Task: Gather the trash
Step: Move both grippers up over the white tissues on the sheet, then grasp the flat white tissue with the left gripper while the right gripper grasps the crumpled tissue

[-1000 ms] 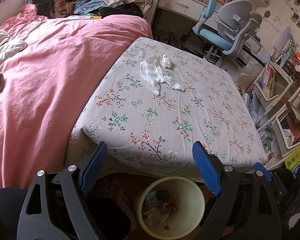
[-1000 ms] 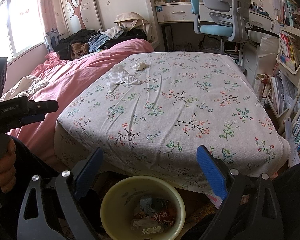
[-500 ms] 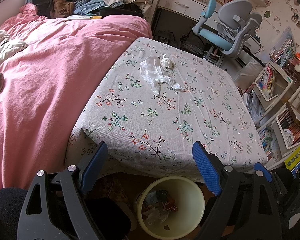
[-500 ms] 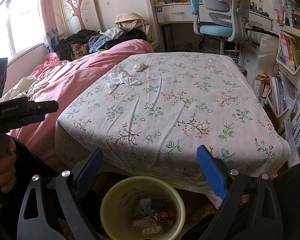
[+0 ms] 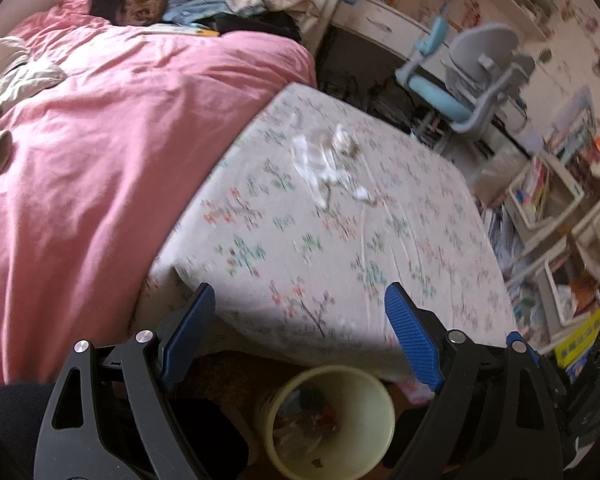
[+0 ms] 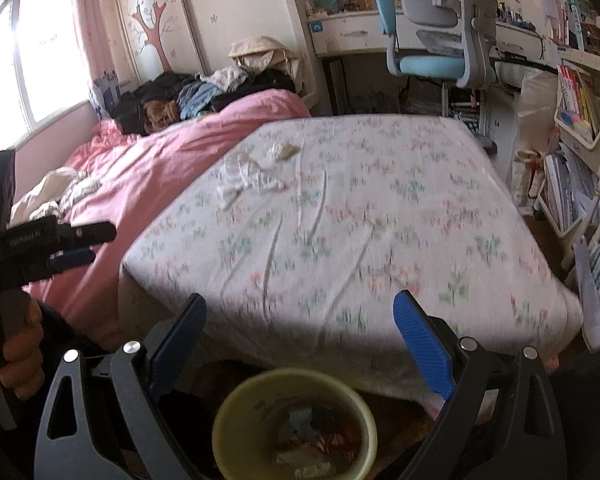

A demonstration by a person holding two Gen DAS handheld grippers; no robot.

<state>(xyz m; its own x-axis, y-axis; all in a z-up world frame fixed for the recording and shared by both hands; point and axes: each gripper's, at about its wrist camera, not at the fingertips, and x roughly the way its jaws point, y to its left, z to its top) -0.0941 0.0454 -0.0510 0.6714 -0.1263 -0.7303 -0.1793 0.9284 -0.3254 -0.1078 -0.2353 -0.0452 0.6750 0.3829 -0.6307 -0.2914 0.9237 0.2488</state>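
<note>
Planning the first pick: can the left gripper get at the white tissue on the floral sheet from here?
Probably yes, with a long reach. The left gripper is open and empty; nothing lies between it and the white tissue, which sits on the floral sheet toward the far side.

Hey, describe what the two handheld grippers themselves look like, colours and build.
Both match. The left gripper and right gripper have black plastic arms with triangular cut-outs, silver round bolts at the pivots, and blue textured pads on the fingers. Seen from the right wrist view, the left one has a black body with small white lettering, too blurred to read.
</note>
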